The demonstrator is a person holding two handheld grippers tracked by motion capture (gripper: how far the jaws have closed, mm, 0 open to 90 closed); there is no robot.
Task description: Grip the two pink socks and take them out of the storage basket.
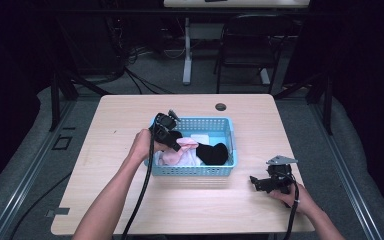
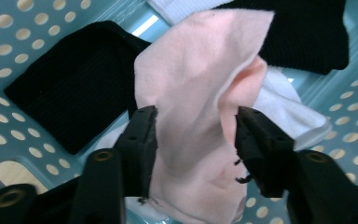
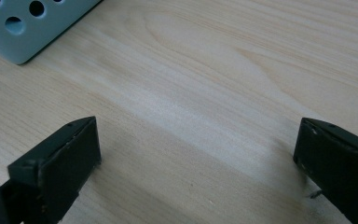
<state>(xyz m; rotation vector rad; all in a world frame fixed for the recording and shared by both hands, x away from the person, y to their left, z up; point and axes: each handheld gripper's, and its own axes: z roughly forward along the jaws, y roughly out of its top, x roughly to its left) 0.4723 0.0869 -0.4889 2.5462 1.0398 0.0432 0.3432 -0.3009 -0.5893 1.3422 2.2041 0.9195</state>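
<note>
While the left gripper (image 2: pixel 193 149) reaches into the one perforated light-blue plastic basket (image 1: pixel 215 170), its jaws sit either side of a single pale pink sock (image 2: pixel 200 88), not yet closed. Its own camera reveals two black socks (image 2: pixel 70 88) and white cloth (image 2: pixel 289 109) beneath; the right gripper (image 3: pixel 196 163) rests wide apart on the light wooden table (image 1: pixel 180 200).

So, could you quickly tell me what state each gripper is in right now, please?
Left gripper: jaws open around the pink sock in the basket, not yet closed.
Right gripper: open, holding nothing, over the table.

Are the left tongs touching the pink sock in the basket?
Touching. In the left gripper view the left tongs straddle the pink sock, and the fabric presses against the inner face of the left-hand jaw; the other jaw sits at the sock's folded edge.
</note>
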